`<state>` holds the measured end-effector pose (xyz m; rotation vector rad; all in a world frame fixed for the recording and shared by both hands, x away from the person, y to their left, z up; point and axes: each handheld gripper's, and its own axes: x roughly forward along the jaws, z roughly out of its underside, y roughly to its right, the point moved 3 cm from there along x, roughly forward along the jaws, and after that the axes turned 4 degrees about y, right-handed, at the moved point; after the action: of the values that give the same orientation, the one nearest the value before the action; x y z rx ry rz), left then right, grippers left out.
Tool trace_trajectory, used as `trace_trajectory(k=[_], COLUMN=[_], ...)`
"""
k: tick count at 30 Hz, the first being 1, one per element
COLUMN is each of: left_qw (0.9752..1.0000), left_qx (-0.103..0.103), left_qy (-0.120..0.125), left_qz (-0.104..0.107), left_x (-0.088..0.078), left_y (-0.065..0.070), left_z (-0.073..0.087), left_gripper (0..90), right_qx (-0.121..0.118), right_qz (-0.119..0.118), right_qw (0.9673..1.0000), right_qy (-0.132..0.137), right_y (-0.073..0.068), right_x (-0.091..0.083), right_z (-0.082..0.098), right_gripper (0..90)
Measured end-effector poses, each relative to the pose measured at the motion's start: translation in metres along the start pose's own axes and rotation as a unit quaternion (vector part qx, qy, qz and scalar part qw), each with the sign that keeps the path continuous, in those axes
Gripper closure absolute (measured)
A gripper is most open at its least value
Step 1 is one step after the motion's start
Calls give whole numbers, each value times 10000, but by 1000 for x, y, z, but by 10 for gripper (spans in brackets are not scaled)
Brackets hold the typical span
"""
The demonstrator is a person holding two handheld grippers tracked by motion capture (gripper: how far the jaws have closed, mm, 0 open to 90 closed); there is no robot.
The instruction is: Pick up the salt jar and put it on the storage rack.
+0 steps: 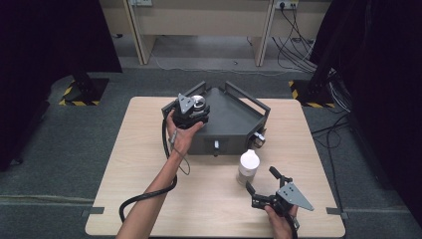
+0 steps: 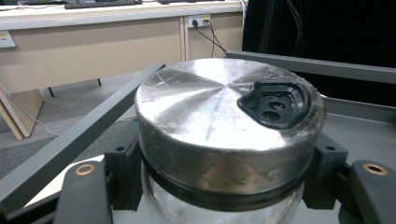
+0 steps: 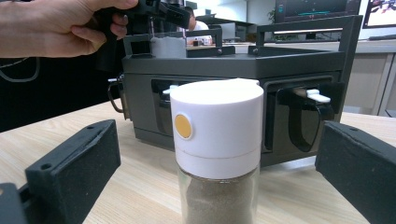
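A glass jar with a brushed metal lid (image 2: pixel 219 116) sits between the black pads of my left gripper (image 2: pixel 224 186), which is shut on it just under the lid. In the high view the left gripper (image 1: pixel 191 113) holds this jar (image 1: pixel 199 102) above the left corner of a dark grey tray-like rack (image 1: pixel 234 122). A spice jar with a white cap (image 1: pixel 248 167) stands on the table in front of the rack. It holds brown powder (image 3: pixel 217 196). My right gripper (image 1: pixel 261 178) is open, one jaw on each side of the spice jar (image 3: pixel 217 126) without touching it.
The rack (image 3: pixel 299 63) has raised rails (image 2: pixel 93 126) and latches on its front wall (image 3: pixel 317 98). The wooden table (image 1: pixel 149 199) stands on grey carpet. Desks and cables lie beyond the far edge.
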<state>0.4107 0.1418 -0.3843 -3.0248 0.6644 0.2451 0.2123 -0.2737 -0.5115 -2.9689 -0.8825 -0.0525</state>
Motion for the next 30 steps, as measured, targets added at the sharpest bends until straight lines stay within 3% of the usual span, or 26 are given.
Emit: trace_trajectory(k=[5, 10, 20, 25, 30], left_qw=[10000, 10000, 9995, 9994, 9991], left_qx=[31, -78, -281, -211, -292], left_qy=[23, 14, 173, 245, 289], left_qz=[-10, -23, -16, 72, 75], left_x=[0, -1, -4, -8, -14], left_y=[1, 1, -2, -2, -3], left_z=[1, 2, 11, 11, 9], left_gripper=[304, 296, 5, 0, 0], right_qx=[-12, -6, -9, -1, 4], right_qz=[-1, 5, -12, -9, -7], right_qw=[10000, 10000, 10000, 10000, 10000], right_qy=[6, 0, -3, 0, 6], right_y=[0, 0, 0, 0, 1], right_x=[0, 0, 0, 0, 0], right_z=[0, 0, 0, 0, 0], right_gripper=[4, 4, 4, 4, 4])
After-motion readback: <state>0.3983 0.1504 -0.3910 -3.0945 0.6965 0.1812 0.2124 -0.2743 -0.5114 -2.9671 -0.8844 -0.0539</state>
